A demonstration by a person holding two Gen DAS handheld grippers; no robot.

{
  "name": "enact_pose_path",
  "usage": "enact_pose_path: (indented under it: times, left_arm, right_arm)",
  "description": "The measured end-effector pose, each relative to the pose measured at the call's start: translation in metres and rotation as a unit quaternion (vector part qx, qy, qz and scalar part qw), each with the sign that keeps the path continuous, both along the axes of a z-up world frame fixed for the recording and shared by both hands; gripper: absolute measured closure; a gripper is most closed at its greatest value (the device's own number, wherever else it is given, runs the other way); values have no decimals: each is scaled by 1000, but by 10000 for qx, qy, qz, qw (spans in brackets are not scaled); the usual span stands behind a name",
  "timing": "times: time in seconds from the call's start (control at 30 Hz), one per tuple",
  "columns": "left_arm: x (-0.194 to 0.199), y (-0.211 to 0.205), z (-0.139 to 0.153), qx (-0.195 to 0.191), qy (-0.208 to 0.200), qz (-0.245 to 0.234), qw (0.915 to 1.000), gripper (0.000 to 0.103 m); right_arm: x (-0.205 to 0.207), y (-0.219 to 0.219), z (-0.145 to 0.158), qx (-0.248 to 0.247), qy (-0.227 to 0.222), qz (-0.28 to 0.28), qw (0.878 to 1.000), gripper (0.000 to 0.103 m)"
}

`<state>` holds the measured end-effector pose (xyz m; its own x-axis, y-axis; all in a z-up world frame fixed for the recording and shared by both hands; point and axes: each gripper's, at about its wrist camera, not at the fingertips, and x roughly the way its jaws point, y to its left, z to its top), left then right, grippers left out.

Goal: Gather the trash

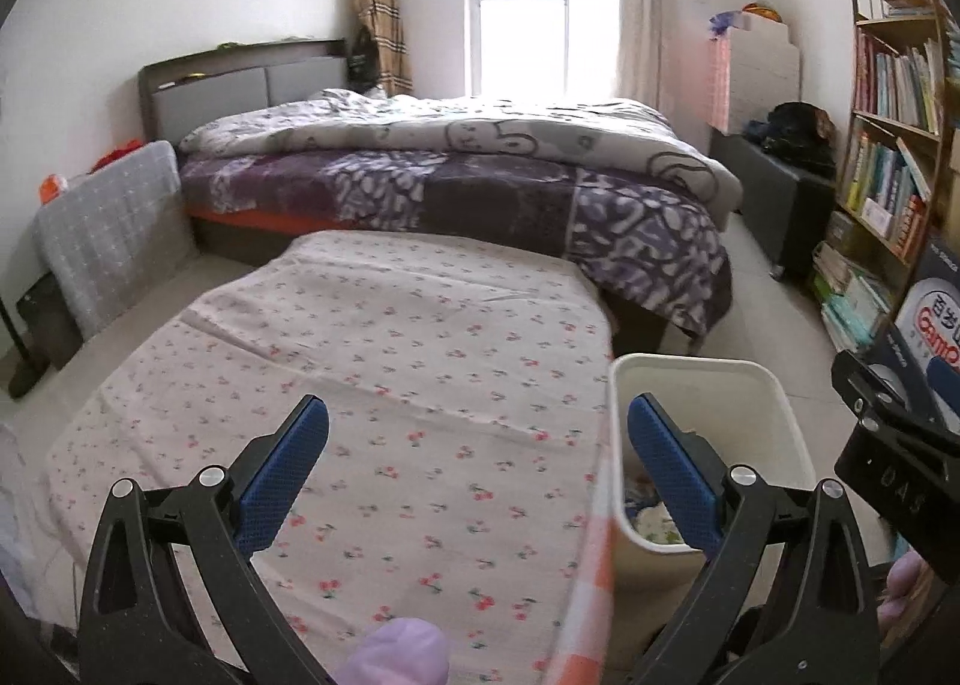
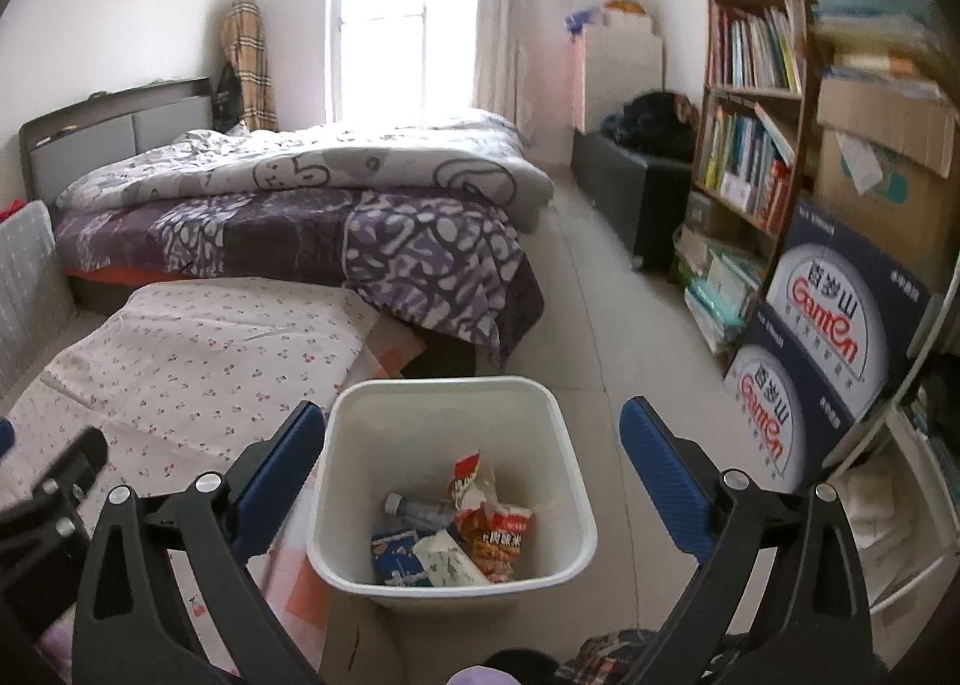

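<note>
A white trash bin stands on the floor beside a low table covered by a floral cloth. The bin holds a plastic bottle, red snack wrappers, a blue carton and a tissue pack. My right gripper is open and empty, held above the bin. My left gripper is open and empty, held over the cloth, with the bin just to its right. The right gripper's body shows at the right edge of the left wrist view.
A bed with a purple patterned quilt lies beyond the table. A bookshelf and stacked Ganten water cartons line the right wall. A dark cabinet stands by the window. A grey padded board leans at the left.
</note>
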<state>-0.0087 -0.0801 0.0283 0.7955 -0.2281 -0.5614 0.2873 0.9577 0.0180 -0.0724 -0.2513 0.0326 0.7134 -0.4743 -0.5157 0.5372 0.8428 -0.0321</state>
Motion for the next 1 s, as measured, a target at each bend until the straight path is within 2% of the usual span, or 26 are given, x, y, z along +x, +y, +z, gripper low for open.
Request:
enact_pose_path:
  times: [0.3, 0.47, 0.67, 1.0]
  left_arm:
    - [15, 29, -4, -45, 124, 329, 9994, 7]
    - [15, 33, -2, 102, -65, 491, 9987, 7]
    - [15, 33, -1, 117, -59, 480, 9988, 7]
    - [16, 32, -2, 131, 11, 462, 9988, 7]
  right_arm:
    - [9, 13, -4, 123, -128, 143, 9997, 7]
    - [13, 23, -7, 45, -69, 295, 9995, 7]
    - [14, 29, -7, -54, -63, 381, 9992, 7]
    - [14, 27, -8, 54, -29, 386, 9992, 7]
